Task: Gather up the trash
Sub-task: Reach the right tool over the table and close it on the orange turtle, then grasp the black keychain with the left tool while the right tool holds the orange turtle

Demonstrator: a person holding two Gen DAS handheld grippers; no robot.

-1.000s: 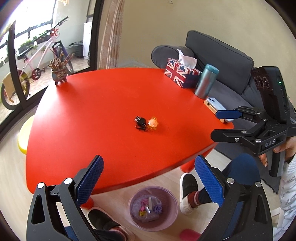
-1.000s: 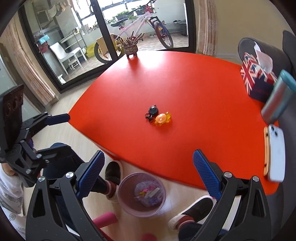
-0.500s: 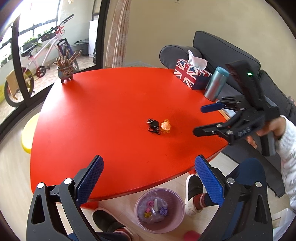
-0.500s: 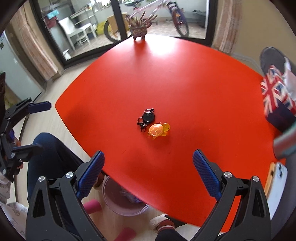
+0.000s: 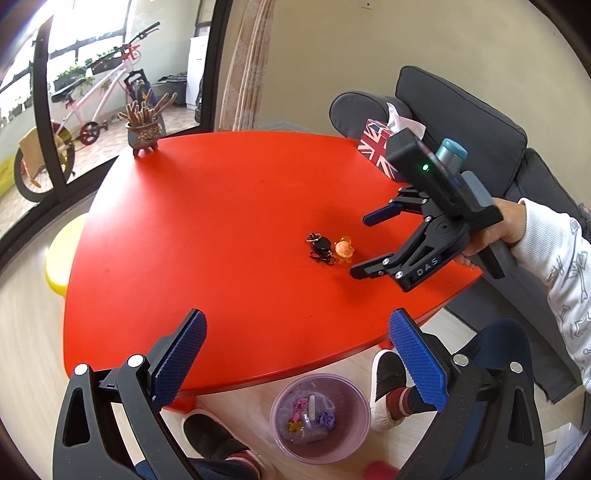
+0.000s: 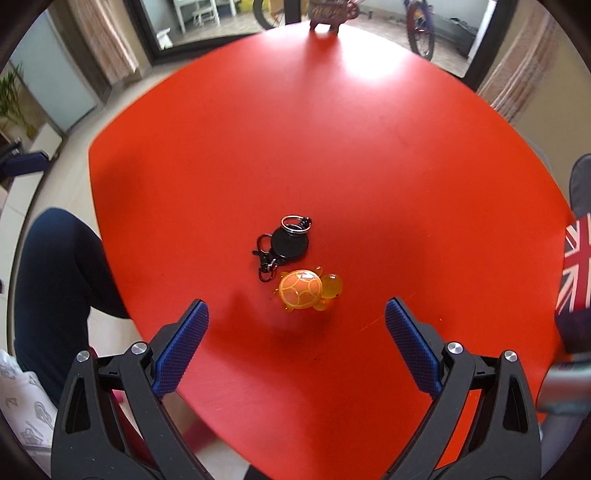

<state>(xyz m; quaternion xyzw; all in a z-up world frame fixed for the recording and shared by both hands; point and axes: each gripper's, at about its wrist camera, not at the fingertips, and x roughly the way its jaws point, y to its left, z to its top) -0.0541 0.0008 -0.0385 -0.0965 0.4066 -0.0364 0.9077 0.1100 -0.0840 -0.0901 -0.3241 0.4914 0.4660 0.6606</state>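
Observation:
An orange toy turtle (image 6: pixel 308 290) (image 5: pixel 344 250) lies on the red table (image 6: pixel 332 147) (image 5: pixel 221 229), touching a black key fob with a ring and clasp (image 6: pixel 286 243) (image 5: pixel 319 247). My right gripper (image 6: pixel 295 343) (image 5: pixel 360 245) hovers open just short of the turtle, empty. My left gripper (image 5: pixel 295 354) is open and empty near the table's front edge. Below that edge a pink bin (image 5: pixel 320 417) on the floor holds small coloured scraps.
A Union Jack tissue box (image 5: pixel 380 149) (image 6: pixel 578 266), a teal flask (image 5: pixel 450 155) and a small plant pot (image 5: pixel 144 134) (image 6: pixel 327 13) stand near the table's far edges. A grey sofa (image 5: pixel 461 110) lies behind. The person's legs and shoes (image 5: pixel 388 384) flank the bin.
My right gripper has swung in over the table toward the turtle and key fob, which now fill more of its view. My left gripper has barely moved.

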